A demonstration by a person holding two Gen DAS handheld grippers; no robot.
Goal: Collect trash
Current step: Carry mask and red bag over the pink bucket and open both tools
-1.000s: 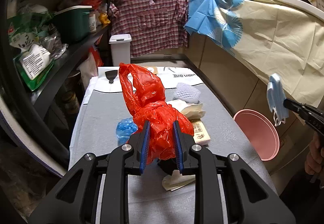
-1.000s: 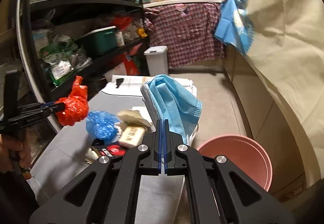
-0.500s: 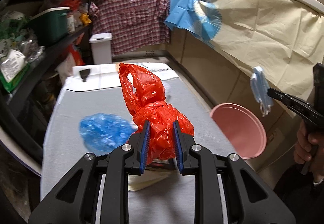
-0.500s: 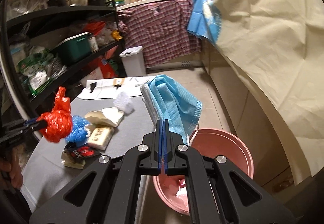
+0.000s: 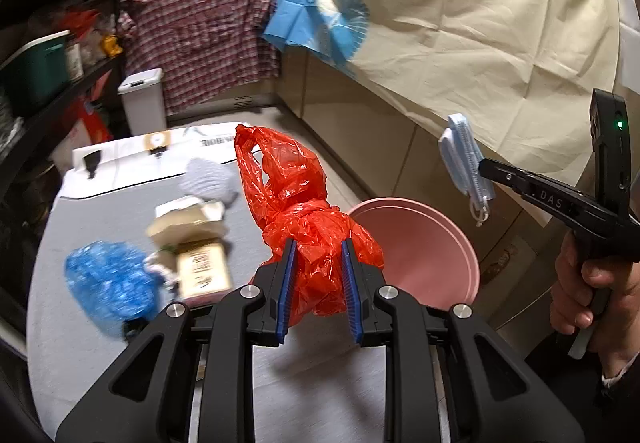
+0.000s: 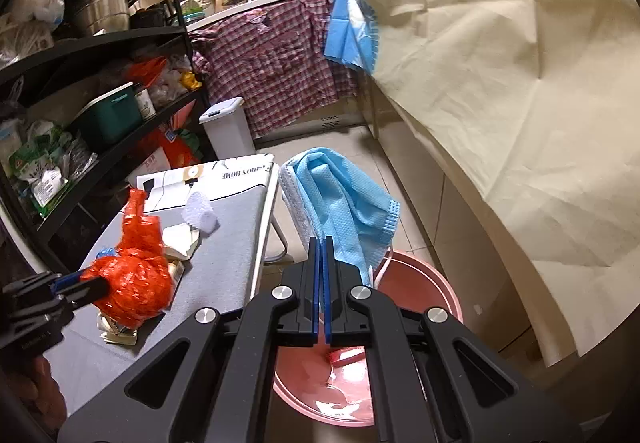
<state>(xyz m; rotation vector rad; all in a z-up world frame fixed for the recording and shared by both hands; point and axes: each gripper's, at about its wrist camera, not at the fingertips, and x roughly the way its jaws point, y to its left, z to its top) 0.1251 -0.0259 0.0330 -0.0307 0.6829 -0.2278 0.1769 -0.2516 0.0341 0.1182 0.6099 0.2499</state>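
Red bag (image 5: 316, 239) — mask (image 6: 344, 207) — nearer bucket (image 6: 424, 283).

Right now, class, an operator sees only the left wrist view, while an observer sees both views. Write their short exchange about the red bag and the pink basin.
Operator: Is the red plastic bag over the pink basin?
Observer: No. The right wrist view shows it above the grey table, well inside the table's edge.
Operator: My left tool hides the basin's bottom. Is anything inside?
Observer: Yes, a small pink box lies there.
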